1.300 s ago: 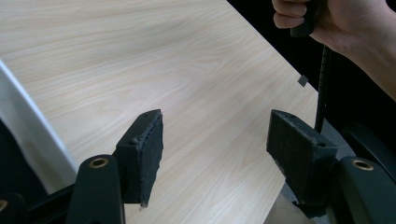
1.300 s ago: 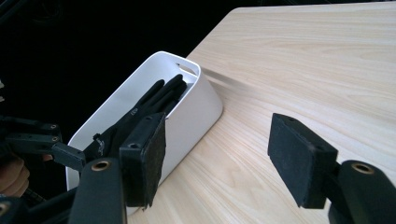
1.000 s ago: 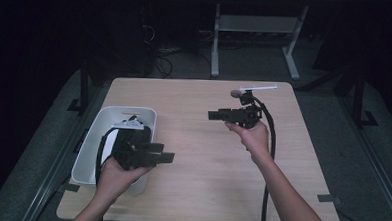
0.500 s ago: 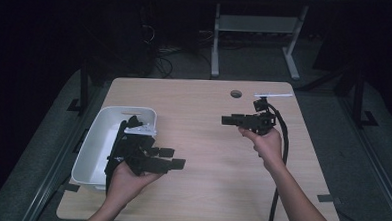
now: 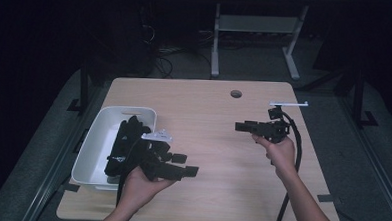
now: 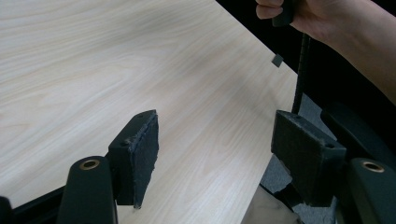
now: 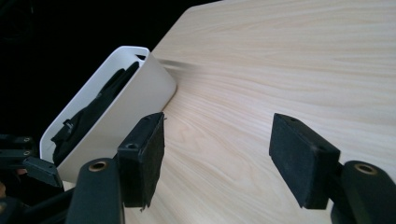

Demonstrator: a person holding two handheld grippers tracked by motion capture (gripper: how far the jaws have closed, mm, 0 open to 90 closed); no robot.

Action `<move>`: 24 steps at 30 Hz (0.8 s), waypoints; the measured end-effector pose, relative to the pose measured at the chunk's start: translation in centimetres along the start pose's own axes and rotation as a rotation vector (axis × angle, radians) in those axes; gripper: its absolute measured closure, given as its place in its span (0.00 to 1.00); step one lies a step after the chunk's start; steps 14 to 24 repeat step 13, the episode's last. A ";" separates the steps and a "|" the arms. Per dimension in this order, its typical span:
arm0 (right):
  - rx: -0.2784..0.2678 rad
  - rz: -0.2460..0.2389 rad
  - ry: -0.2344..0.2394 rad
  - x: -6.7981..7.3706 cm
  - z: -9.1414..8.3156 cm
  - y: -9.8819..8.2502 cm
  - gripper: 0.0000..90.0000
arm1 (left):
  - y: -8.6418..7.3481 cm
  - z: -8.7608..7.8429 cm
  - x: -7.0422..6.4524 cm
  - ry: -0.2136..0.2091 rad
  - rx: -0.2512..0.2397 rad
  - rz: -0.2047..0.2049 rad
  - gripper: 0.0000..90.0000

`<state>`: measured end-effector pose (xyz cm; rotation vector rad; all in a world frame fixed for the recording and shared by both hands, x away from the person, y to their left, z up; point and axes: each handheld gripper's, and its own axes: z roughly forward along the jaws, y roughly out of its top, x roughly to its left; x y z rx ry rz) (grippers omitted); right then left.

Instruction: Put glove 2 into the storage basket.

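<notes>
Since the frames a second back, both hands have come toward the near edge of the desk [image 5: 219, 106]. The left gripper [image 5: 184, 165] has left the white bin [image 5: 100, 131] and now hangs just right of it, over bare wood. The right gripper [image 5: 243, 126] has slid right and nearer, pointing left at the bin from well apart.

Left fingers [image 6: 140, 154] have just been opening a little; they stand apart with nothing between them. Right fingers [image 7: 144, 154] are also apart, empty.

The black fabric items [image 5: 125, 142] lie in the bin, untouched. We judge that no pick is under way yet; next is a reach into the bin.

We see a small white mark on the fabric, too small to read, and no other writing.
</notes>
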<state>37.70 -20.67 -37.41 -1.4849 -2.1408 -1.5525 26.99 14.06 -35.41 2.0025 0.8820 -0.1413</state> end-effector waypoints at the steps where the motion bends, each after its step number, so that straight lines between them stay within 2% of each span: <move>1: -0.002 -0.001 -0.003 -0.1 -0.1 -0.1 0.39 | 0.0 0.1 -0.1 -0.001 0.006 0.005 0.35; 9: -0.011 0.027 -0.022 -1.3 -1.6 -1.5 0.39 | -0.3 1.7 -0.6 -0.017 0.021 0.012 0.34; 11: -0.010 0.017 -0.028 -1.4 -1.8 -1.8 0.38 | -0.4 2.1 -0.7 -0.024 0.024 0.014 0.34; 13: -0.008 0.027 -0.020 -1.6 -1.9 -2.0 0.38 | -0.5 2.4 -0.8 -0.031 0.035 0.016 0.34; 24: -0.008 0.027 -0.020 -1.6 -1.9 -2.0 0.38 | -0.5 2.4 -0.8 -0.031 0.035 0.016 0.34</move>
